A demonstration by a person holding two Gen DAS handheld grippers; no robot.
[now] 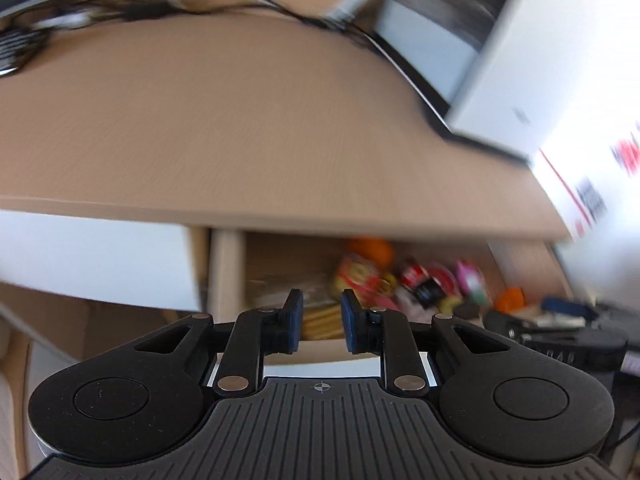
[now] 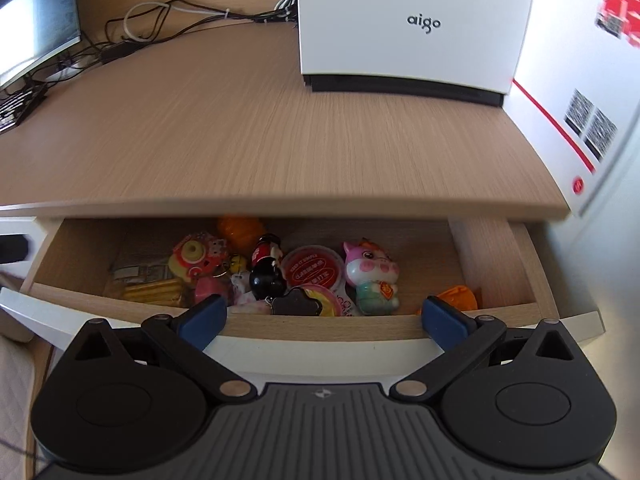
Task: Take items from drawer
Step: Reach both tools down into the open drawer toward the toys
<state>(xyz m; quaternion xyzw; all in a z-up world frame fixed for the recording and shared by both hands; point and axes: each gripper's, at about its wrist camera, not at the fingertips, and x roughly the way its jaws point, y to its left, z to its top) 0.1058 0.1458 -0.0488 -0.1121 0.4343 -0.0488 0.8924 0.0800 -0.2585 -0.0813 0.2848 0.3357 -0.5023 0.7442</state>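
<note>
Both pairs of fingers hold nothing: the right gripper has its blue pads spread wide, one at each side of the view, while the left gripper keeps only a narrow gap between its pads. Just past the right gripper's tips runs the white front panel of the open drawer, pulled out from under the wooden desk. Nearest the front edge inside lie a dark flower-shaped piece resting against a rainbow-striped disc, a pack of yellow wafer sticks toward the left, and an orange wrapped item in the right corner. Slightly deeper stand a pink-and-white cat figure, a round red-lidded cup, a black bowling-pin-shaped doll and a yellow-and-red squishy toy, all crowded together and touching. At the back, partly under the desk edge, sits an orange ribbed ball. The left wrist view is blurred; it shows the same clutter as smeared colours and the right gripper's body low at the right. On the desk farther off stands a white box marked "aigo", with a tangle of cables and a monitor at the far left.
</note>
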